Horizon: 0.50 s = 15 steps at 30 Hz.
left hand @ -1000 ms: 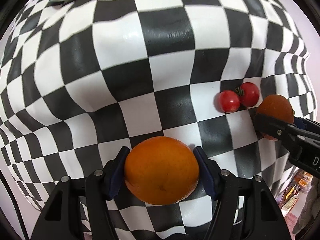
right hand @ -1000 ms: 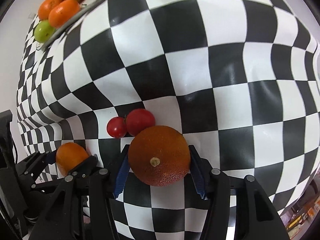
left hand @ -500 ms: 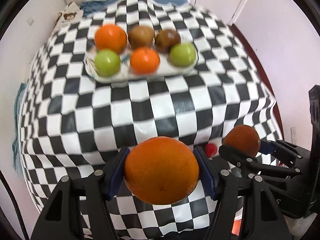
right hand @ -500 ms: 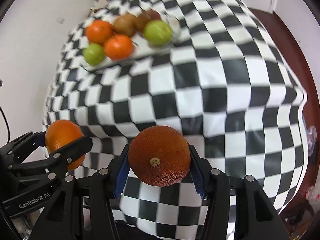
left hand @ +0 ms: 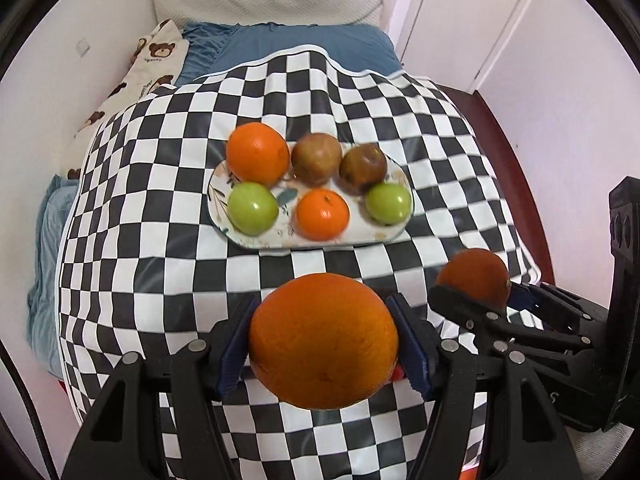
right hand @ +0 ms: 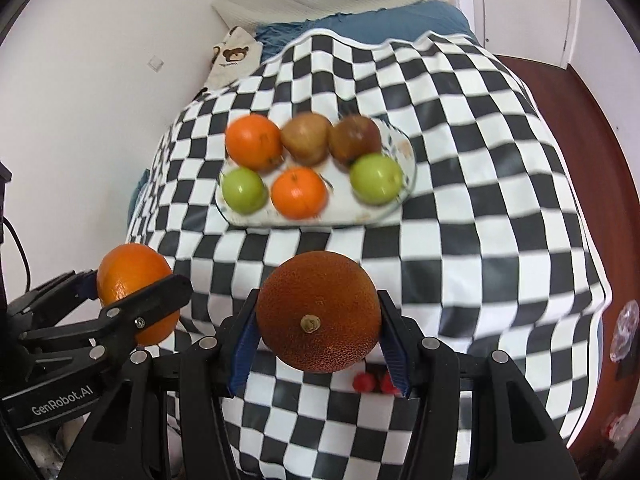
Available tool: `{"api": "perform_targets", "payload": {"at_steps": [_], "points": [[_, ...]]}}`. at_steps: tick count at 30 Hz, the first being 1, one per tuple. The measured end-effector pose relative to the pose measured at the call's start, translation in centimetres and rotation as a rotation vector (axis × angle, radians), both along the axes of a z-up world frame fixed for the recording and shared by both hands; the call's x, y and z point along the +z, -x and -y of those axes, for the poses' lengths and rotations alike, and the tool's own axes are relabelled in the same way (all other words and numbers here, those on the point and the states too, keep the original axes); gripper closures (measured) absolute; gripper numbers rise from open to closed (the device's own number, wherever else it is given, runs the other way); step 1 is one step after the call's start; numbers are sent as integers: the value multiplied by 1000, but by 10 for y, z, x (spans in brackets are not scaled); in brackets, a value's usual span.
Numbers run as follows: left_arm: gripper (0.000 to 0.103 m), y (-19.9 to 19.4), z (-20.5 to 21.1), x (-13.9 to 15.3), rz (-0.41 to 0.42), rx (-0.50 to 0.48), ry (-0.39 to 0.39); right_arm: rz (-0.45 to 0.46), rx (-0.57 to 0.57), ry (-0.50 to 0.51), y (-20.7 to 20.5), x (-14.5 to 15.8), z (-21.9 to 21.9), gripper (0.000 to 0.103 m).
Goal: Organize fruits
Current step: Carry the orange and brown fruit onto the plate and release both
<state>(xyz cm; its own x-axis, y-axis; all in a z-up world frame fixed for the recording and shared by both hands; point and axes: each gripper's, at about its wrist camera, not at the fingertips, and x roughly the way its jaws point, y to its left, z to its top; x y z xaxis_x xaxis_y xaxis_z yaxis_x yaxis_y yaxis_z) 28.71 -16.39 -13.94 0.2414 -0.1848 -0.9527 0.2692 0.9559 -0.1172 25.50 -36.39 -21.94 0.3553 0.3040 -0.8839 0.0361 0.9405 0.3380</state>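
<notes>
My left gripper (left hand: 324, 340) is shut on a bright orange (left hand: 323, 339), held high above the checkered cloth (left hand: 160, 280). To its right, my right gripper (right hand: 318, 318) is shut on a darker, rough-skinned orange (right hand: 318, 317), stem end facing the camera. In the right wrist view the left gripper (right hand: 132, 300) shows at the lower left with its orange (right hand: 134, 284). In the left wrist view the right gripper (left hand: 476, 286) shows at the right with the dark orange (left hand: 474, 276). Ahead, a white oval plate (left hand: 260, 242) carries several fruits: oranges, green apples and brown fruits.
Two small red tomatoes (right hand: 374, 382) lie on the cloth below the right gripper, half hidden by the dark orange. The cloth covers a bed with a blue sheet (left hand: 304, 48), a bear-print pillow (left hand: 154, 56) and a white pillow. Dark red floor (right hand: 600, 128) runs along the right.
Both grippers have risen well above the cloth, each still holding its orange. The plate of fruit came into full view, and the tomatoes slipped below the held fruit.
</notes>
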Motion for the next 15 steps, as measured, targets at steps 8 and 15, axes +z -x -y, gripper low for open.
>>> {"api": "perform_targets", "payload": {"at_steps": [8,15], "points": [[40,-68,-33,-9,-61,101,71,20,-11,-22,-65,-1,-2,46],[40,-128,-59,-23,-86,168,64,-17,-24,-28,-130,-26,-1,46]]}}
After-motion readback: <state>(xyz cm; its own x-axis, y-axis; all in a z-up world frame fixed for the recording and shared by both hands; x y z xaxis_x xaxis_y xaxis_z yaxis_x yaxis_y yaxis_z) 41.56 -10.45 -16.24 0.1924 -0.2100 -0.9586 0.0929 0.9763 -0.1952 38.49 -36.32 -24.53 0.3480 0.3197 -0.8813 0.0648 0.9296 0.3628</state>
